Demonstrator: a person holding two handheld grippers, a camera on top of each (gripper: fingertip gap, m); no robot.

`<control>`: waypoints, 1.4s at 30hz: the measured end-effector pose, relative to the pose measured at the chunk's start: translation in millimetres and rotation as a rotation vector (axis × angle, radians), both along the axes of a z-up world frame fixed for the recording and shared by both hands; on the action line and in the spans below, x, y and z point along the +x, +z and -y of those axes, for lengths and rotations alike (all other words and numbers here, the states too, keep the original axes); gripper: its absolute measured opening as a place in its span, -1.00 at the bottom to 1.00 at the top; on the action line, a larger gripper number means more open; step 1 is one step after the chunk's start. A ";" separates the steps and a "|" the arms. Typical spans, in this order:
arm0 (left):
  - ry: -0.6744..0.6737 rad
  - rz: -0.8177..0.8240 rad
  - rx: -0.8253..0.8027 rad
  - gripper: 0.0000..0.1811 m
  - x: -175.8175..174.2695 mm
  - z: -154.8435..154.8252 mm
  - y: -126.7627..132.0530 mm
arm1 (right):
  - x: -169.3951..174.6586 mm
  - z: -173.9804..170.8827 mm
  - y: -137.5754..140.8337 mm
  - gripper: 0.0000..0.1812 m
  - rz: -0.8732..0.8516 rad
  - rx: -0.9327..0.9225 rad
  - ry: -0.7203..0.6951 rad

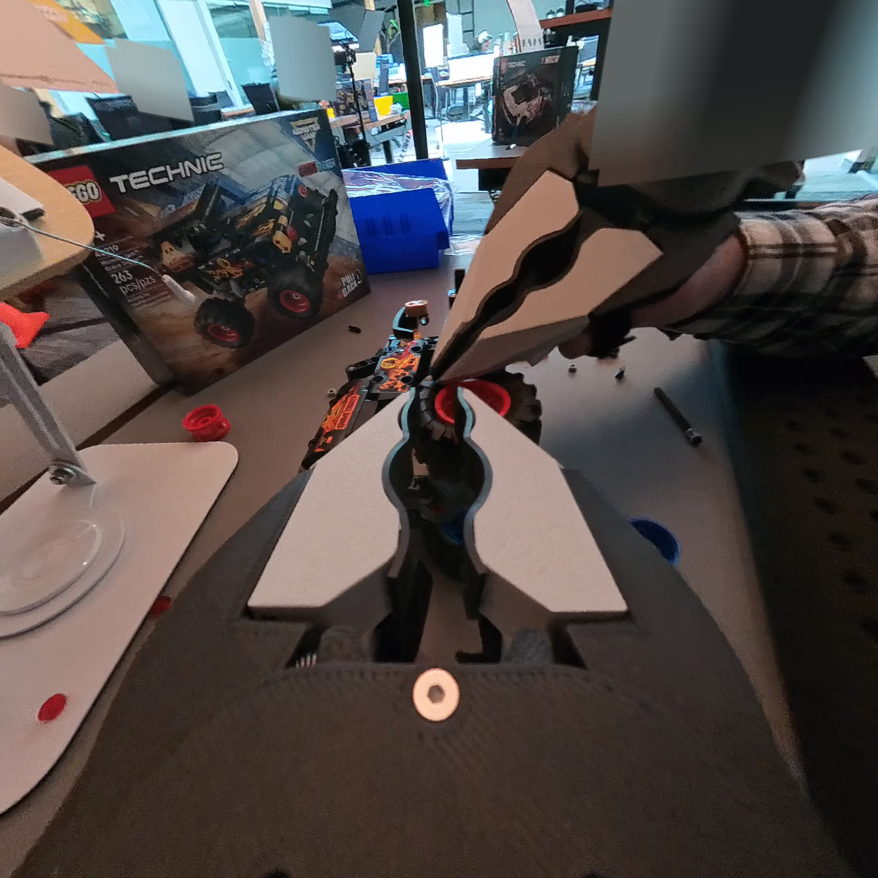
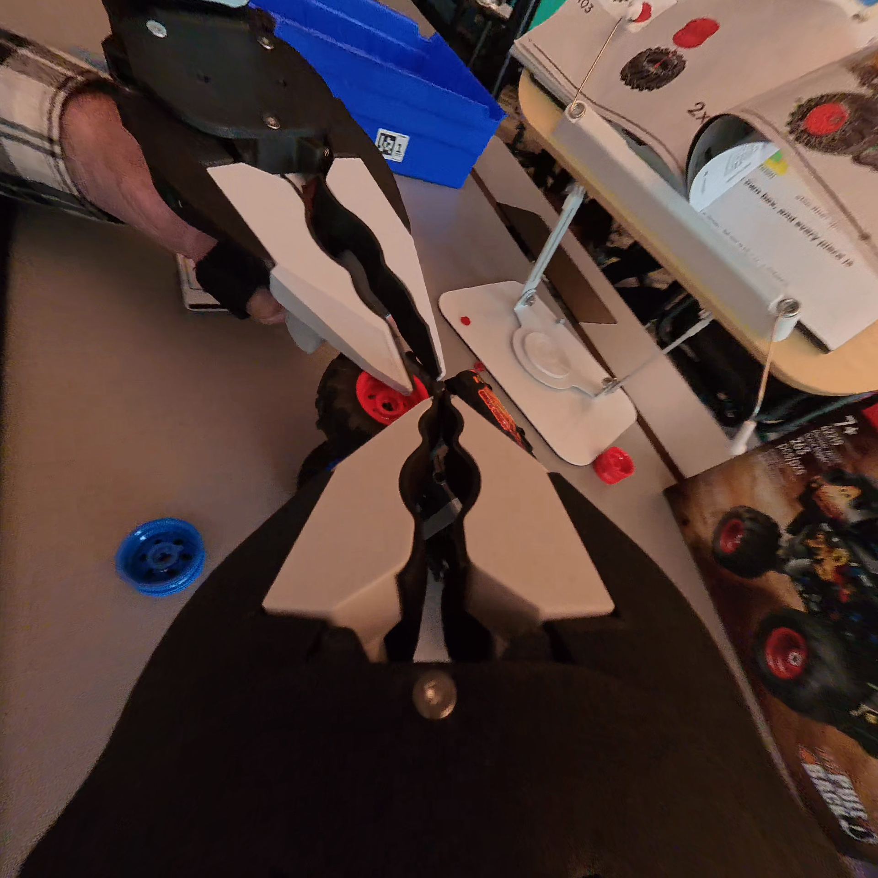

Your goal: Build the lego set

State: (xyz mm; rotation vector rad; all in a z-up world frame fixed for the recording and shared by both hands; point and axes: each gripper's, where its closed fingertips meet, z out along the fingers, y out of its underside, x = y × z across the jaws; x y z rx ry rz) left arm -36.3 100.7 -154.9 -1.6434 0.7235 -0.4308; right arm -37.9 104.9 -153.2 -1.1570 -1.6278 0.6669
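Observation:
The truck chassis (image 1: pixel 380 380), black with orange flame stickers, lies on the grey table; it also shows in the right wrist view (image 2: pixel 494 408). A black tyre with a red hub (image 1: pixel 475 404) sits at its near end and shows in the right wrist view (image 2: pixel 385 399). My left gripper (image 1: pixel 439 404) is closed on this wheel's tyre edge. My right gripper (image 2: pixel 439 396) comes from the opposite side, and its tips are pinched on the chassis end beside the wheel. The two grippers' tips nearly touch. Each gripper's fingers hide most of the joint.
A loose red hub (image 1: pixel 206 422) and a blue wheel (image 2: pixel 160 556) lie on the table. The set's box (image 1: pixel 214 247) stands at the left, a blue bin (image 1: pixel 399 228) behind it. A white stand base (image 2: pixel 546 380) holds the instruction booklet (image 2: pixel 760 166). A black axle (image 1: pixel 674 415) lies at the right. Less than 4 cm separates the two grippers' tips. Left tips and right tips are each some 20 centimeters from the black axle (image 1: pixel 674 415).

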 end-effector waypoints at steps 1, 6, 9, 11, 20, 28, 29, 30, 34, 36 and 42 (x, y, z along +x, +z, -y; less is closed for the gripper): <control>0.009 -0.003 0.003 -0.86 -0.4 -1.4 -0.1 | 0.0 0.1 0.0 -1.00 -0.007 0.026 -0.010; 0.044 -0.031 0.049 -0.91 2.6 -2.5 -0.4 | -1.0 0.6 0.0 -1.00 -0.015 0.173 -0.037; 0.064 -0.061 0.085 -0.97 3.7 -2.8 0.2 | -1.5 -0.3 0.6 -1.00 -0.023 0.244 -0.058; 0.078 -0.061 0.102 -0.97 2.4 -4.0 0.1 | -2.7 -1.3 0.6 -1.00 -0.031 0.245 -0.066; 0.073 -0.098 0.115 -1.00 2.1 -3.8 3.6 | 27.5 -21.2 38.2 -0.96 -0.054 0.009 -0.105; 0.011 -0.013 0.060 -0.87 3.2 -0.8 7.1 | 179.2 -82.6 28.6 -1.00 0.198 -0.167 -0.353; 0.007 -0.007 0.057 -0.85 3.0 -0.2 7.6 | 187.5 -79.5 13.9 -1.00 0.252 -0.208 -0.350; 0.004 0.001 0.052 -0.83 2.8 0.4 7.9 | 193.3 -75.3 -1.5 -0.99 0.309 -0.230 -0.341; 0.004 0.018 0.051 -0.78 0.7 0.0 11.0 | 193.6 -52.0 -62.5 -0.86 0.470 -0.297 -0.264; -0.005 0.035 0.041 -0.78 1.8 0.5 12.2 | 189.2 -43.3 -85.4 -0.84 0.519 -0.330 -0.235; -0.036 0.037 0.003 -0.46 5.4 2.0 6.4 | 179.5 -37.6 -109.7 -0.96 0.538 -0.383 -0.214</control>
